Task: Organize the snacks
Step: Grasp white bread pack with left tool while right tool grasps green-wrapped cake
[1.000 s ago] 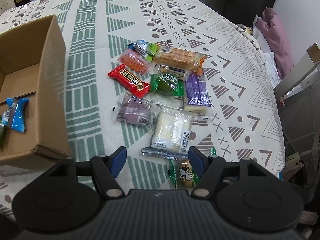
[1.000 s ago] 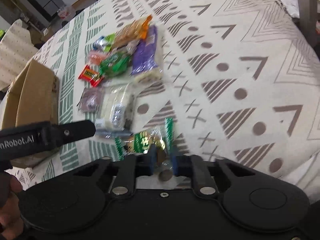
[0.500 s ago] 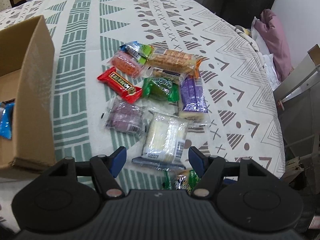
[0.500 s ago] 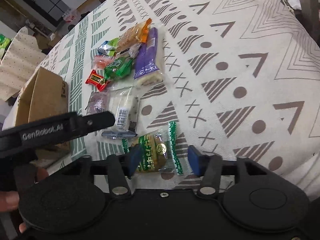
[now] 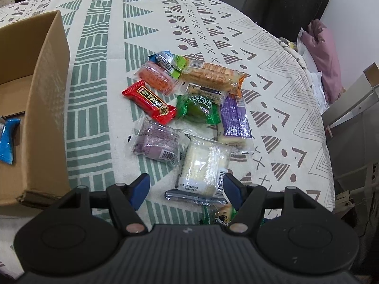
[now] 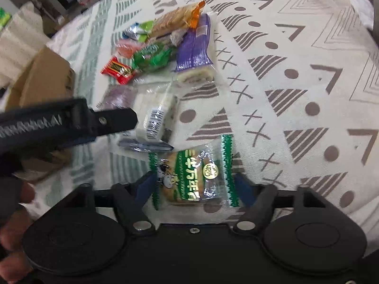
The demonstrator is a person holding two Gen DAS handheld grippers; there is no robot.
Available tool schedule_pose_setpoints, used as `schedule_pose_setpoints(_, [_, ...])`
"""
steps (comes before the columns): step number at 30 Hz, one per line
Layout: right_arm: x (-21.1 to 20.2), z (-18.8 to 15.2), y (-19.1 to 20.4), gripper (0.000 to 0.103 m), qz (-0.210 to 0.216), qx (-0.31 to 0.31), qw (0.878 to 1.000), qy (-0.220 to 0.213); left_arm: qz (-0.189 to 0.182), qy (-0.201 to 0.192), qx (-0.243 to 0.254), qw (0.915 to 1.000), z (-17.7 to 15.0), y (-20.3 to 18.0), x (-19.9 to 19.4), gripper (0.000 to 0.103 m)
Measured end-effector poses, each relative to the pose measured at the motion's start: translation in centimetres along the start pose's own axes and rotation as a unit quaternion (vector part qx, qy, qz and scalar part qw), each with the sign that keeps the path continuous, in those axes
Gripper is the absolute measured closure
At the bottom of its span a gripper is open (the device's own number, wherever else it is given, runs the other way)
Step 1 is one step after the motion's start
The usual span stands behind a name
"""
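**Ten snacks out on the cloth, one in the box**

Nine packets sit clustered right of the cardboard box (image 5: pixel 45 108), on the patterned tablecloth (image 5: pixel 272 75). A tenth, the green-edged cookie pack (image 6: pixel 191 177), lies nearest, between the wide-open right gripper (image 6: pixel 193 187), ungripped. Left gripper (image 5: pixel 186 185) gapes too, empty, over the white cake pack (image 5: pixel 203 165). One blue packet (image 5: pixel 7 139) is inside the box.

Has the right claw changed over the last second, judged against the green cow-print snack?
Yes. The right claw was shut on the green cow-print snack a second ago; now it is open, the packet lying between its spread fingers on the tablecloth.
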State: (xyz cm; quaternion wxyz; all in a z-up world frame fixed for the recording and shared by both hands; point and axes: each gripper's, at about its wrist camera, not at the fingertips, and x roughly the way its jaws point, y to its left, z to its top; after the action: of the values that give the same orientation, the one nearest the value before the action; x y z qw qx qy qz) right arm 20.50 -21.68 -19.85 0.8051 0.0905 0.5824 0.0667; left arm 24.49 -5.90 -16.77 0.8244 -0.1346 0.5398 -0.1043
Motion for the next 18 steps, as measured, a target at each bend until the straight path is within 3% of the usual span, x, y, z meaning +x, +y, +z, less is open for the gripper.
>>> schedule_pose_setpoints(2, [-0.1, -0.2, 0.5, 0.051, -0.008, -0.022, 1.000, -0.001, -0.003, 0.001, -0.001, 1.0000, 0.0, 0.1, 0.2, 0.035])
schedule_pose_setpoints(4, [-0.2, -0.3, 0.5, 0.055, -0.011, -0.023, 1.000, -0.002, -0.004, 0.002, -0.001, 1.0000, 0.0, 0.1, 0.4, 0.035])
schedule_pose_setpoints(18, [-2.1, 1.0, -3.7, 0.057, -0.067, 0.050, 0.996, -0.026, -0.010, 0.016, 0.017, 0.9997, 0.4, -2.2, 2.7, 0.035])
